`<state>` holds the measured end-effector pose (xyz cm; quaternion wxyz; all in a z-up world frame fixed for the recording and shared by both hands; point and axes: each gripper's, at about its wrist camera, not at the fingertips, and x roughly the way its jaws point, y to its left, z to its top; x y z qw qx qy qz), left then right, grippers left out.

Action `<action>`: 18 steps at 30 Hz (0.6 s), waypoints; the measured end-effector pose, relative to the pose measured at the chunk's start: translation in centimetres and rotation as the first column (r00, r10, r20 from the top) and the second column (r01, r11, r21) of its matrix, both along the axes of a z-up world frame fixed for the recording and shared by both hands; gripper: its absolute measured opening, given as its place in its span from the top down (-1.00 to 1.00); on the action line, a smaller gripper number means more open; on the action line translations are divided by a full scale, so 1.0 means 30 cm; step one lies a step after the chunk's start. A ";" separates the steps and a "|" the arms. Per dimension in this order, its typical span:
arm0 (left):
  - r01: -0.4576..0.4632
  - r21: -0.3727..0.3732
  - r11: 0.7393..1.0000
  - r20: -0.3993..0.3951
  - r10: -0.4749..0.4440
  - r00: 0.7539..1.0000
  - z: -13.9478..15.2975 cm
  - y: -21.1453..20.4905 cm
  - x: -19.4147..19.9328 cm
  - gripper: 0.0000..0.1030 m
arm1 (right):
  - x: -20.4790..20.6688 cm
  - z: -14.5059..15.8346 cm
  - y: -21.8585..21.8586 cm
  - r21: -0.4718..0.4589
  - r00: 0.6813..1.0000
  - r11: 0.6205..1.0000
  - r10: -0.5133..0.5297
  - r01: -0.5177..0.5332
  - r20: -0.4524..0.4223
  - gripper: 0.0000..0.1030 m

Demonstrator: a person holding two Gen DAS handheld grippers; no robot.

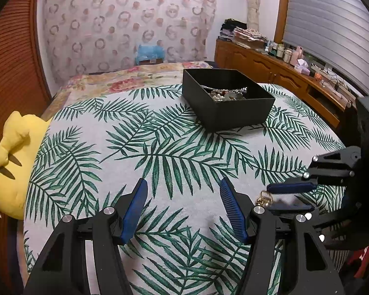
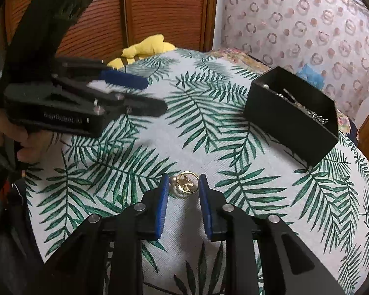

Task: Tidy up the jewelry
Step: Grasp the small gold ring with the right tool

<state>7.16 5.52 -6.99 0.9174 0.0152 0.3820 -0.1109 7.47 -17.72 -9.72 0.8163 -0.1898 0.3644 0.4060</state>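
**Gold ring sitting between the right gripper's pads, box waiting further back**

So here's the setup: a round table covered with a palm-leaf print cloth point(image 1: 174, 147), and a black open box point(image 1: 227, 98) sitting on it toward the far side. You can see a tangle of jewelry point(image 1: 227, 94) inside it, pearls and silvery chain bits, hard to pick apart any finer than that.

The right gripper point(image 2: 183, 184) is angled down at the cloth with a gold ring point(image 2: 187, 183) lying between its blue pads point(image 2: 163, 209). The ring has some kind of leafy ornament and a small pearl-like bead on its left side. The jaws are narrowed in around it; the bead looks right up against the left pad, but there's a sliver of cloth showing on the right side, so I'd say it's bracketed, not pinched. From the left wrist view you catch the same ring point(image 1: 264, 198) peeking out by the right gripper's tips.

The left gripper point(image 1: 183, 189) hangs over bare cloth, spread wide, nothing in it. In the right wrist view it's off to the left, blurry, with a hand point(image 2: 24, 145) holding it.

The box is well apart from the ring. A yellow plush point(image 1: 12, 162) sits off the table's edge.
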 end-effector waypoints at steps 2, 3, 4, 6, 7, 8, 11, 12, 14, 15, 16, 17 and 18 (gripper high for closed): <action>0.006 0.004 1.000 -0.005 -0.006 1.000 -0.005 -0.009 -0.003 -0.14 | 0.000 0.021 -0.022 0.023 1.000 1.000 -0.012 0.012 0.008 0.48; 0.009 0.005 1.000 -0.007 -0.009 1.000 -0.008 -0.014 -0.003 -0.14 | 0.004 0.030 -0.029 0.029 1.000 0.999 -0.017 0.016 0.011 0.48; 0.014 0.003 1.000 -0.010 -0.014 1.000 -0.011 -0.019 -0.004 -0.14 | 0.005 0.041 -0.047 0.038 1.000 0.999 -0.026 0.026 0.015 0.48; 0.036 -0.008 0.999 -0.023 -0.036 0.999 -0.018 -0.037 -0.007 -0.14 | 0.009 0.053 -0.074 0.044 0.999 0.998 -0.046 0.045 0.022 0.48; 0.045 -0.009 0.999 -0.026 -0.045 0.999 -0.021 -0.046 -0.011 -0.14 | 0.014 0.058 -0.088 0.046 0.998 0.997 -0.057 0.056 0.022 0.48; 0.061 -0.009 0.998 -0.029 -0.061 0.998 -0.025 -0.065 -0.017 -0.14 | 0.019 0.060 -0.104 0.048 0.998 0.997 -0.067 0.066 0.022 0.48; 0.098 -0.016 0.995 -0.036 -0.099 0.994 -0.029 -0.106 -0.028 -0.14 | 0.033 0.057 -0.152 0.047 0.995 0.994 -0.099 0.098 0.023 0.48; 0.113 -0.021 0.993 -0.038 -0.114 0.993 -0.032 -0.125 -0.033 -0.14 | 0.040 0.056 -0.172 0.048 0.993 0.993 -0.113 0.112 0.020 0.48; 0.137 -0.021 0.990 -0.040 -0.138 0.990 -0.036 -0.157 -0.039 -0.14 | 0.046 0.047 -0.197 0.049 0.991 0.990 -0.129 0.129 0.014 0.48; 0.151 -0.020 0.988 -0.042 -0.152 0.988 -0.038 -0.174 -0.041 -0.14 | 0.049 0.043 -0.207 0.049 0.991 0.990 -0.136 0.135 0.012 0.48; 0.162 -0.017 0.987 -0.045 -0.163 0.986 -0.043 -0.189 -0.042 -0.13 | 0.052 0.041 -0.217 0.049 0.990 0.989 -0.143 0.142 0.011 0.48; 0.173 -0.013 0.985 -0.048 -0.173 0.984 -0.049 -0.206 -0.042 -0.13 | 0.053 0.038 -0.226 0.050 0.989 0.988 -0.147 0.146 0.009 0.48; 0.181 -0.009 0.983 -0.051 -0.182 0.982 -0.053 -0.217 -0.041 -0.03 | 0.057 0.037 -0.233 0.052 0.989 0.987 -0.151 0.150 0.008 0.48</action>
